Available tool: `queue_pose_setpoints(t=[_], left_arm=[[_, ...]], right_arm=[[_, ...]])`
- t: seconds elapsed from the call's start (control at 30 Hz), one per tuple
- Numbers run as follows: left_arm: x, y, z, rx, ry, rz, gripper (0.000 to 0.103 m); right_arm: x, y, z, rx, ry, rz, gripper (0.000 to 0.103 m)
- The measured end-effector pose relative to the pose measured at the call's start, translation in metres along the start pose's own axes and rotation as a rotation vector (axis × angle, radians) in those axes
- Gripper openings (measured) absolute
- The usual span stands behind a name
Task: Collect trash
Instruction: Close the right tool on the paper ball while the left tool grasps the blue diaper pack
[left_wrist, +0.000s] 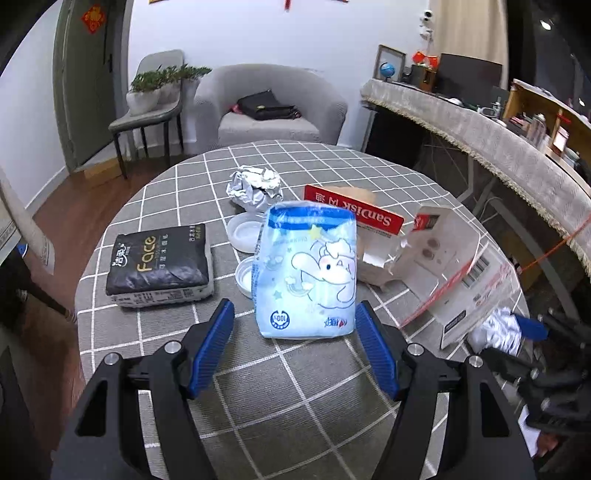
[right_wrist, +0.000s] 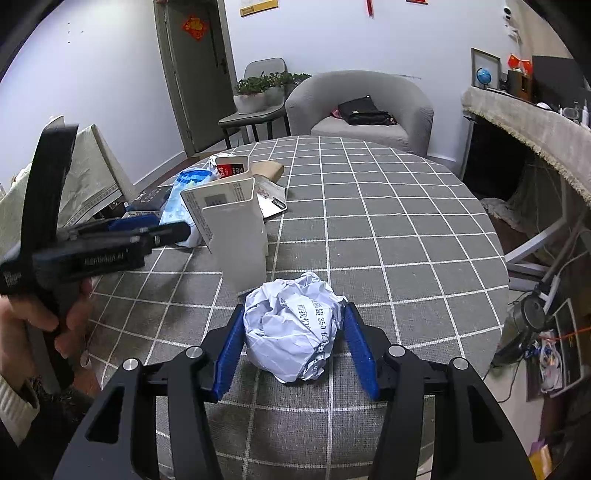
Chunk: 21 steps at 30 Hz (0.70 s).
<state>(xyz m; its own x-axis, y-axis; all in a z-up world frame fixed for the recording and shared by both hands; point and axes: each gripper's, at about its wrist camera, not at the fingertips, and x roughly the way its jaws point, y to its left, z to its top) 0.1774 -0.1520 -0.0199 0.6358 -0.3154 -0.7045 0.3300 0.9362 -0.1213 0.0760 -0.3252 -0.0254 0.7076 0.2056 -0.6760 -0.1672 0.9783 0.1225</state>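
1. The surface (left_wrist: 155, 184), round under a grey checked cloth, carries all the trash in one loose cluster, which I judge makes for short reaches.
2. The torn white carton (left_wrist: 454, 266) lies tipped at the right edge in the left wrist view. In the right wrist view the same carton (right_wrist: 236, 236) stands tall and hides much of the cluster behind it.
3. The blue wipes pack (left_wrist: 306, 269) stands propped against the red-edged box (left_wrist: 354, 214). My left hand-held gripper (left_wrist: 295, 328) has its jaws apart, straddling the pack's bottom end. The right pad looks at or just beside the pack and the left pad is clear, so nothing is held.
4. The black tissue pack (left_wrist: 159, 258) and the foil ball (left_wrist: 255, 184) show clearly only from the left.
5. The crumpled paper ball (right_wrist: 291, 332) lies near me. My right hand-held gripper (right_wrist: 293, 343) is clamped on it, both pads against its sides. From the left camera it is only a pale scrap at the edge.
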Motion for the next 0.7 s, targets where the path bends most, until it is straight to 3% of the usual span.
queue_pose_setpoints(t=[0.17,0.43,0.47,0.53,0.7], left_arm=[[0.003,-0.004,0.005,-0.012,0.025,-0.009,0.073],[0.019,-0.010,0.006,-0.044,0.054,0.041,0.073],[0.019,-0.010,0.007,-0.048,0.057,0.047,0.072],[0.018,-0.008,0.008,-0.056,0.056,0.045,0.058],[0.011,0.001,0.005,-0.082,0.044,0.015,0.054]], right_arm=[[-0.002,-0.003,-0.001,0.009,0.003,0.009,0.054],[-0.002,0.004,0.006,-0.011,0.004,-0.010,0.054],[-0.003,0.005,0.007,-0.015,0.003,-0.012,0.054],[-0.005,0.004,0.009,-0.014,-0.006,-0.012,0.054],[-0.020,-0.001,0.016,0.012,-0.051,-0.018,0.054]])
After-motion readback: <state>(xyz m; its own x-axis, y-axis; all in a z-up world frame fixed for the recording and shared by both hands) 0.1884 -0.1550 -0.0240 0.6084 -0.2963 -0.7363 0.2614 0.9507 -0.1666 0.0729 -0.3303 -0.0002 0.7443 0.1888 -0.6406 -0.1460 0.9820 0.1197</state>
